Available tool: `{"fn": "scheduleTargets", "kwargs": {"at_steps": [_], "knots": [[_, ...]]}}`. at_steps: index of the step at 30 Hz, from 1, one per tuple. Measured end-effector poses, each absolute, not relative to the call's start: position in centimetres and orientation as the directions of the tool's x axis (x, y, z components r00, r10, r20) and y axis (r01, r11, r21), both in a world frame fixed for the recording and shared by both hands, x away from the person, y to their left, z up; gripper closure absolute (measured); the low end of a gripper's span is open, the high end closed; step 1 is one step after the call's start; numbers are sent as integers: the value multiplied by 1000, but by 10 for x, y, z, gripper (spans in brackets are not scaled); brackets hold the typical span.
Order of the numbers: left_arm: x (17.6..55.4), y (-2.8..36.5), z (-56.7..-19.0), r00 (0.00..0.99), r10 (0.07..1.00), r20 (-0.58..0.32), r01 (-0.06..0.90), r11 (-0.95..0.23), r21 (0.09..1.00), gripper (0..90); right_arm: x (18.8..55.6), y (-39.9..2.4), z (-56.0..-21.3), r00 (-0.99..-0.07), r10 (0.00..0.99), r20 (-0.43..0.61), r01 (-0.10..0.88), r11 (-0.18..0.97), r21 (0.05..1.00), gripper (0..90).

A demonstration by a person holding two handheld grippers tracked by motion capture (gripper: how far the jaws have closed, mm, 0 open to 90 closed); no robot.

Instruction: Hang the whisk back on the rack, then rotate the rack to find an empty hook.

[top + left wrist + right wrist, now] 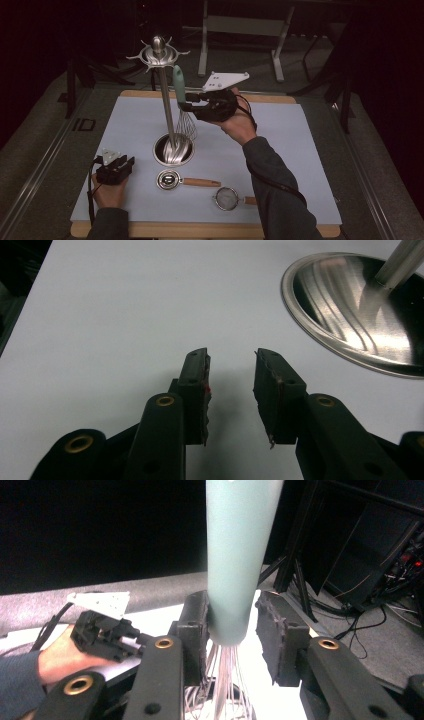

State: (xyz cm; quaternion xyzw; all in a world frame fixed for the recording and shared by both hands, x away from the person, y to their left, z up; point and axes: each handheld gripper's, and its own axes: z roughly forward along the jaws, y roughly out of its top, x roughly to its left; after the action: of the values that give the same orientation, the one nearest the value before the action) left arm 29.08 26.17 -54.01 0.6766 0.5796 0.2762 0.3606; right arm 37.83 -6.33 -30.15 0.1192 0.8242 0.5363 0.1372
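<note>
Now the right hand-held gripper [232, 617] stands parted around the whisk [235, 565], apparently released; left hand-held gripper [231, 390] unclenched.

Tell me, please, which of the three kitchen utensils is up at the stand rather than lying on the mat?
The whisk with the pale green handle, hanging upright beside the stand's pole; the wooden-handled strainer and scoop lie flat.

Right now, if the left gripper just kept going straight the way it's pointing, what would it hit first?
Probably the bare pale mat. The left gripper, jaws open and empty, points past the stand's round steel base, which sits off to one side.
</note>
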Motion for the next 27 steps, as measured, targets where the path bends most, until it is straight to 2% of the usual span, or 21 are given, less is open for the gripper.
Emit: {"fn": "scheduleTargets", "kwargs": {"at_steps": [8, 13, 27], "knots": [[291, 261, -540, 175, 984, -43, 585, -69, 808, 669, 378, -72, -303, -937, 336, -96, 61, 427, 902, 645], [291, 261, -540, 173, 984, -42, 586, -69, 808, 669, 377, -79, -308, -937, 337, -98, 85, 489, 868, 648], [290, 261, -540, 176, 984, -35, 573, -74, 816, 674, 387, -110, -337, -908, 412, -71, 209, 593, 778, 642]]}}
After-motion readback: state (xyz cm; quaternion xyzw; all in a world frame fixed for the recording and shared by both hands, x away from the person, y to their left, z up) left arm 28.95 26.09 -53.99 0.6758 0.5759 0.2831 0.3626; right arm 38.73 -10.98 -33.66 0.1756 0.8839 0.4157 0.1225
